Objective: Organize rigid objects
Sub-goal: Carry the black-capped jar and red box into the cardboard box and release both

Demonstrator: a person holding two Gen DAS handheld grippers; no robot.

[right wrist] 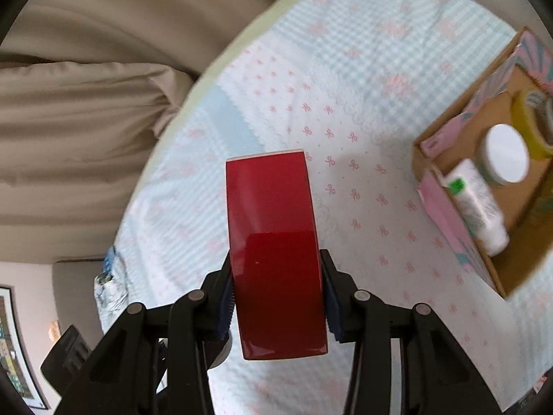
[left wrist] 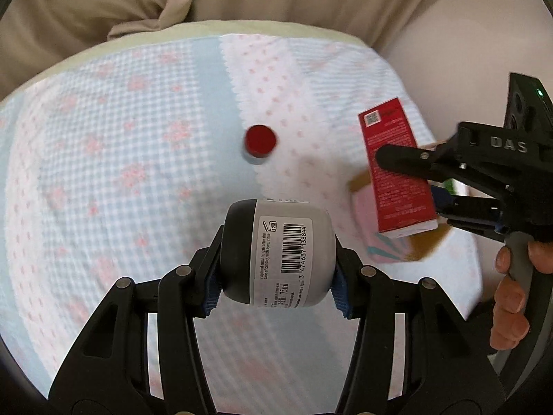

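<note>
My left gripper [left wrist: 276, 273] is shut on a grey and black roll-on bottle [left wrist: 280, 252] with a barcode label, held above the cloth. My right gripper [right wrist: 278, 297] is shut on a red carton [right wrist: 274, 252]; the same carton shows in the left wrist view [left wrist: 394, 169], held above a cardboard box. The open cardboard box [right wrist: 435, 148] with pink patterned sides holds a white-lidded jar [right wrist: 506, 154], a white tube [right wrist: 480, 207] and a yellow tape roll [right wrist: 528, 121]. A small red cap-like object [left wrist: 261, 141] sits on the cloth ahead of the left gripper.
A blue and pink patterned cloth [left wrist: 121, 138] covers the round table. Beige bedding or curtain [left wrist: 103, 0] lies beyond the far edge. The box sits near the table's right edge [left wrist: 397, 252].
</note>
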